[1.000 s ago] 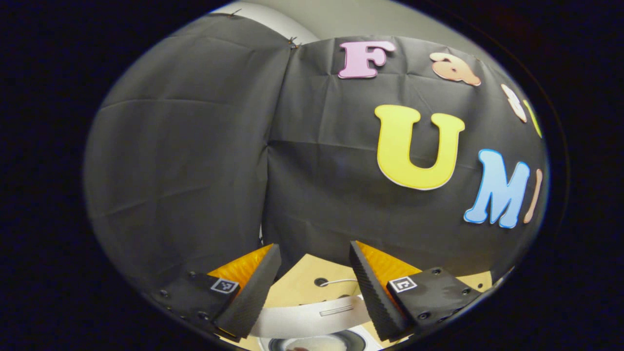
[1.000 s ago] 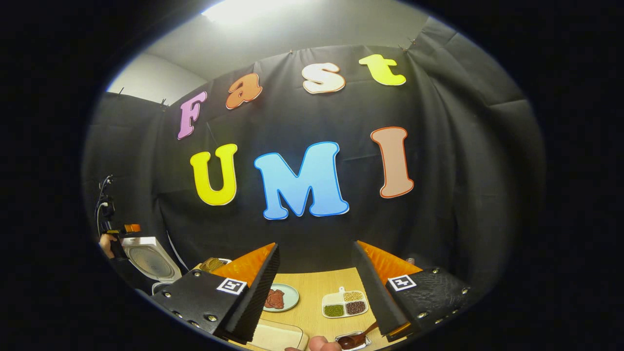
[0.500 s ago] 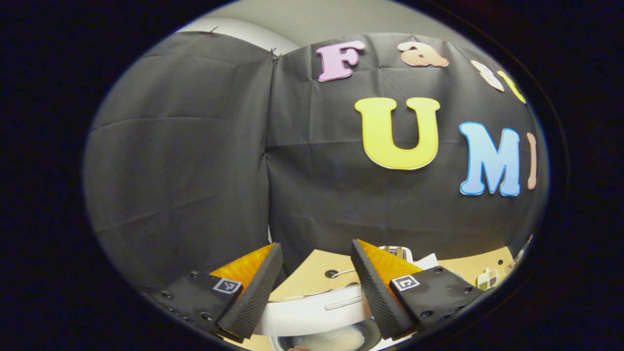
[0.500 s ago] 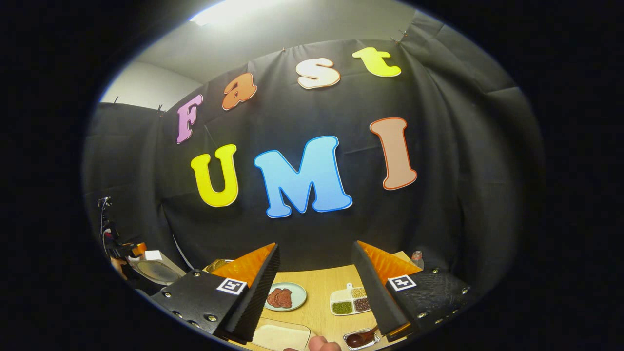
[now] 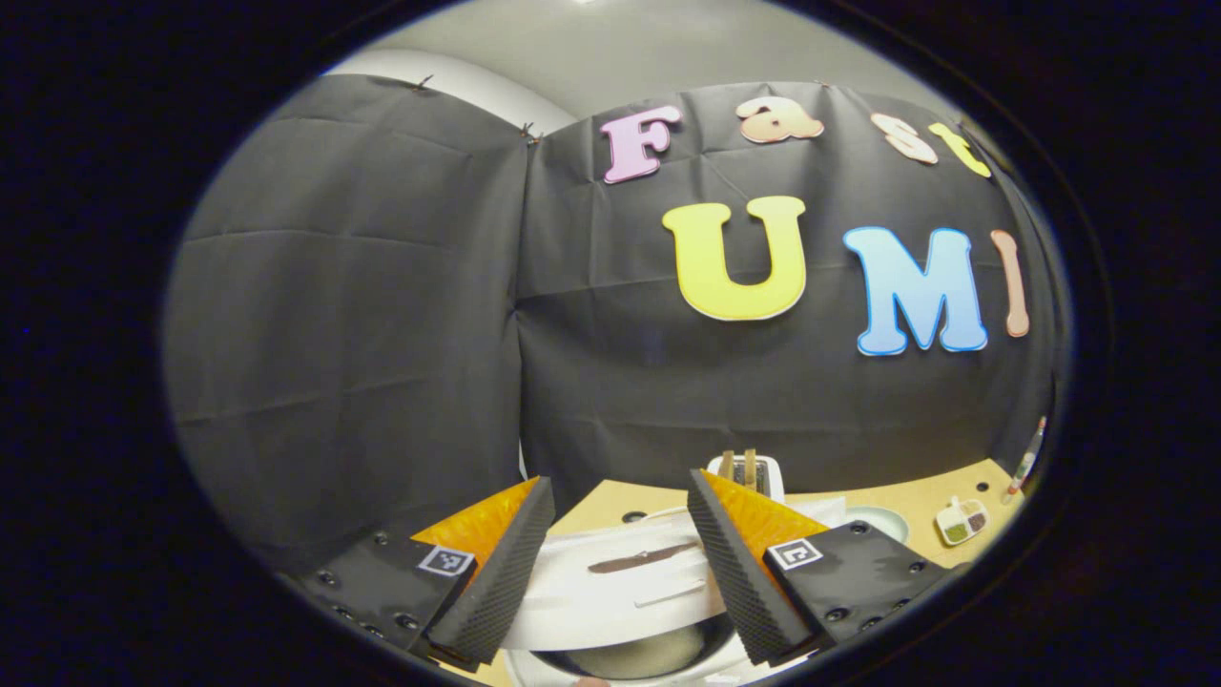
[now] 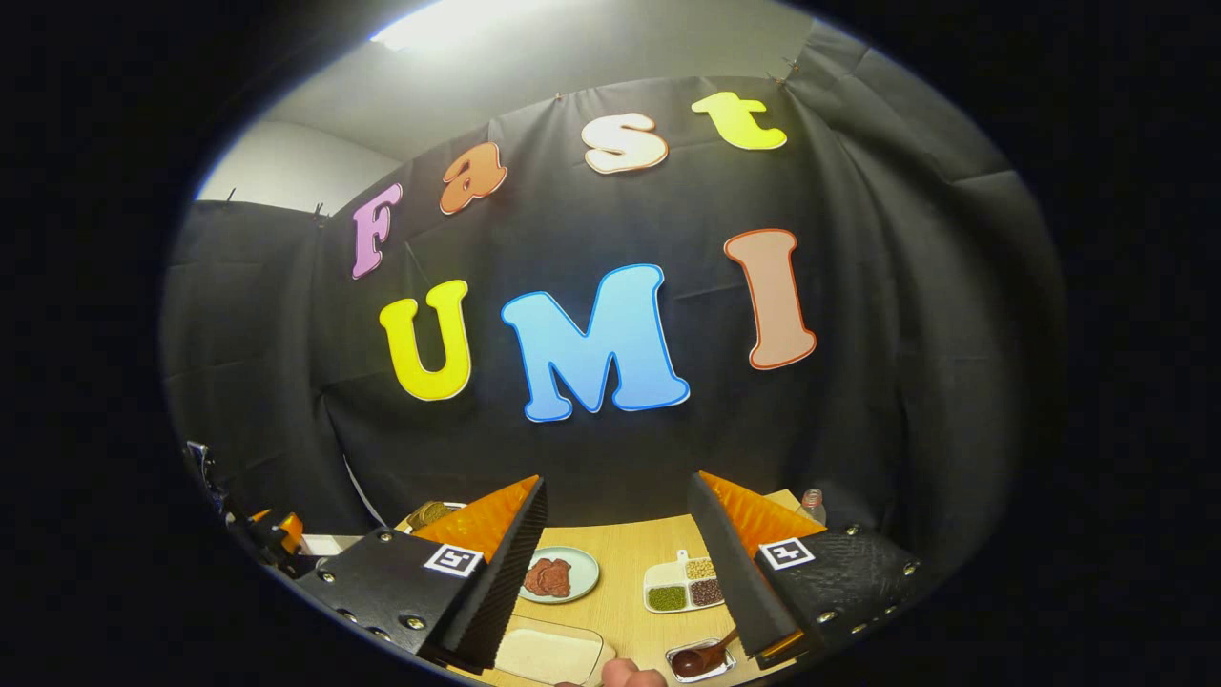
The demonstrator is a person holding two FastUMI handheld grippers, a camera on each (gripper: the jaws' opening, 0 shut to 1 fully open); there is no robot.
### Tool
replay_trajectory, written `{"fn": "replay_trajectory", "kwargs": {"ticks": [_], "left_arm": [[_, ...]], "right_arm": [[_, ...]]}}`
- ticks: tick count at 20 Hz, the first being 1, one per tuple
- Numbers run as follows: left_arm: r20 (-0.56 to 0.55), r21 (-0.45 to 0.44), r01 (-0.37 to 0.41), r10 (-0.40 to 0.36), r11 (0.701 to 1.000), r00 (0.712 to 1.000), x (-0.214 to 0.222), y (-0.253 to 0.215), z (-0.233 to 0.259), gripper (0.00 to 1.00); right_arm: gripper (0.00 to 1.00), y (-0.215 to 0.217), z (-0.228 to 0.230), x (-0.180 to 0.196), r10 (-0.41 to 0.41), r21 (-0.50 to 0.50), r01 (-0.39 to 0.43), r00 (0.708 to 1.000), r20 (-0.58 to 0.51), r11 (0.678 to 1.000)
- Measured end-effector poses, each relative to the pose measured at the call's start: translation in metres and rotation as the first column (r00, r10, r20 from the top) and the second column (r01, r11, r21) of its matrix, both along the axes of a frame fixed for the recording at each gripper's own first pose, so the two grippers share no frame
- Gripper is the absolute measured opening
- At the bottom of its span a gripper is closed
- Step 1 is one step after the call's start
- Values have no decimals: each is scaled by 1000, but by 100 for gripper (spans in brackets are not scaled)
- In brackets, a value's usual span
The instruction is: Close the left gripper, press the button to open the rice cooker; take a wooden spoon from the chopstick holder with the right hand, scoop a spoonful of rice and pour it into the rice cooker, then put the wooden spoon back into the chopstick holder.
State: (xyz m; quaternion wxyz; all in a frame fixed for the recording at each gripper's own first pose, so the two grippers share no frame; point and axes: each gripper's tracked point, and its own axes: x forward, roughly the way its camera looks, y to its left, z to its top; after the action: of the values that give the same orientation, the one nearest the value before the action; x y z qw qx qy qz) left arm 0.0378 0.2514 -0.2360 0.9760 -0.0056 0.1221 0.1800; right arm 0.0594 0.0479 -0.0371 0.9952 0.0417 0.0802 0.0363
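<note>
In the left gripper view, the left tongs stand wide apart with nothing between them, their inner faces ribbed and wedge-shaped. Just beyond and below them sits the rice cooker, smooth white plastic, with its dark round inner pot open to view at the bottom edge. It rests on a pale wooden worktop. Farther back stands a white toaster with two slices poking up. At far right lies a small white divided dish of beans.

In the right gripper view, the right tongs are likewise spread wide and hold nothing. Between them on the wood-grain worktop lie a round pale-green plate with reddish-brown food and the divided dish with green, yellow and dark beans. Nearer is a shallow rectangular tray of white rice, and to its right a small container with a wooden spoon resting in it. A fingertip shows at the bottom edge. A small clear bottle stands far right.
</note>
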Motion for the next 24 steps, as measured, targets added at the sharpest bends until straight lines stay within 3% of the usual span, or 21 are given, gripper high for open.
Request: {"fn": "replay_trajectory", "kwargs": {"ticks": [2,4,10,12,17,22,23,24], "left_arm": [[-15,-17,4,-4,1000,1000,-13,-9,-18,96],[-14,-14,-4,4,1000,1000,-23,-13,-30,100],[-2,-13,-20,20,1000,1000,-30,-16,-33,97],[-8,-18,-13,13,1000,1000,-32,-17,-36,100],[-93,-111,8,-18,994,995,-50,-30,-62,97],[-146,-96,15,-29,995,989,-72,-41,-83,100],[-161,-98,14,-29,995,987,-74,-43,-89,91],[-177,-96,14,-31,995,984,-77,-45,-96,98]], "right_arm": [[90,2,1,-3,9,-3,-9,1000,-1,1000],[90,6,4,-5,20,-7,-20,1000,3,1000],[90,10,15,-12,38,-41,-37,999,28,998],[90,9,13,-16,36,-36,-36,999,22,999],[90,7,16,-23,28,-23,-28,999,25,999],[90,10,14,-28,27,-21,-26,999,18,999],[90,11,14,-30,29,-19,-29,999,16,999],[90,13,13,-30,33,-17,-33,999,12,999]]}}
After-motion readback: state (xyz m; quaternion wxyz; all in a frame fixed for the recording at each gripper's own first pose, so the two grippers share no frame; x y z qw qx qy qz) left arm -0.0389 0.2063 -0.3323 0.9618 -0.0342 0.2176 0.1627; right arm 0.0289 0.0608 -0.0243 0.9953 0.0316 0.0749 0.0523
